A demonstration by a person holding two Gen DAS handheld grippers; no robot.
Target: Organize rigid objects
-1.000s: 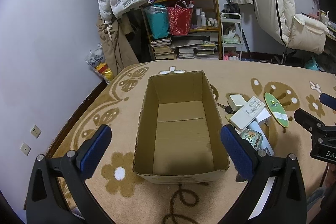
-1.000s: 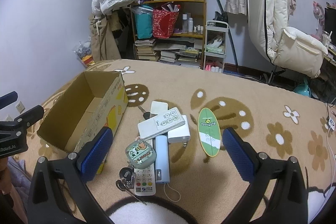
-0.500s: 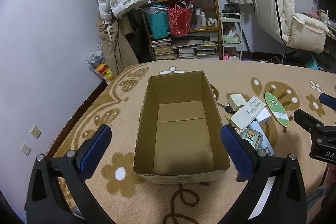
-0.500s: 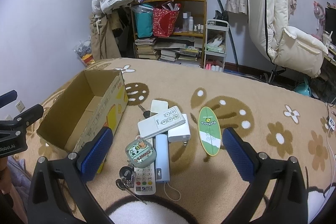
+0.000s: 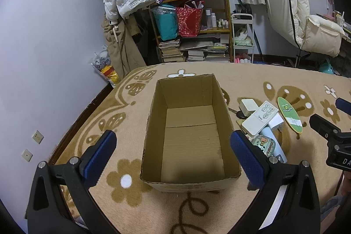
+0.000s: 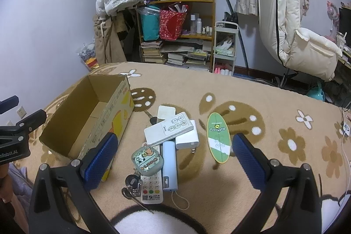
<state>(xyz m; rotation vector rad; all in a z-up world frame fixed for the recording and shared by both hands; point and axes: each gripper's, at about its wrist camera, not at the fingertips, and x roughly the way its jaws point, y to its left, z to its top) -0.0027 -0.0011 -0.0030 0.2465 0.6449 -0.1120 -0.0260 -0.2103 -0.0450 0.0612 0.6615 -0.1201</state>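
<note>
So, quick rundown of the setup:

Left gripper point(image 5: 172, 155): fingers spread wide, nothing in them, hovering over the near end of the box.
Right gripper point(image 6: 175, 159): also wide apart and empty, hanging above the pile of stuff.
Box point(image 5: 188, 133): open cardboard, empty inside, sitting on the blanket point(image 6: 274, 106) to the left of the pile.
Remote point(image 6: 169, 131): white, lying diagonally on top of the heap, partly over the charger.
Charger point(image 6: 188, 140): white block with prongs facing the camera, just right of the remote.
Small white box point(image 6: 166, 112): behind the remote, touching it.
Power bank point(image 6: 169, 166): light blue stick with a cord loop, next to the keypad remote.
Keypad remote point(image 6: 151, 189): white with coloured buttons, nearest the camera, partly under the case.
Case point(image 6: 147, 160): green cartoon pouch resting on the keypad remote.
Keys point(image 6: 130, 186): bunch at the left of the keypad remote, touching it.
Green board point(image 6: 219, 139): oval, flat on the blanket, off to the right and apart from the pile.
Shelf point(image 6: 175, 32): cluttered, against the far wall.
</note>
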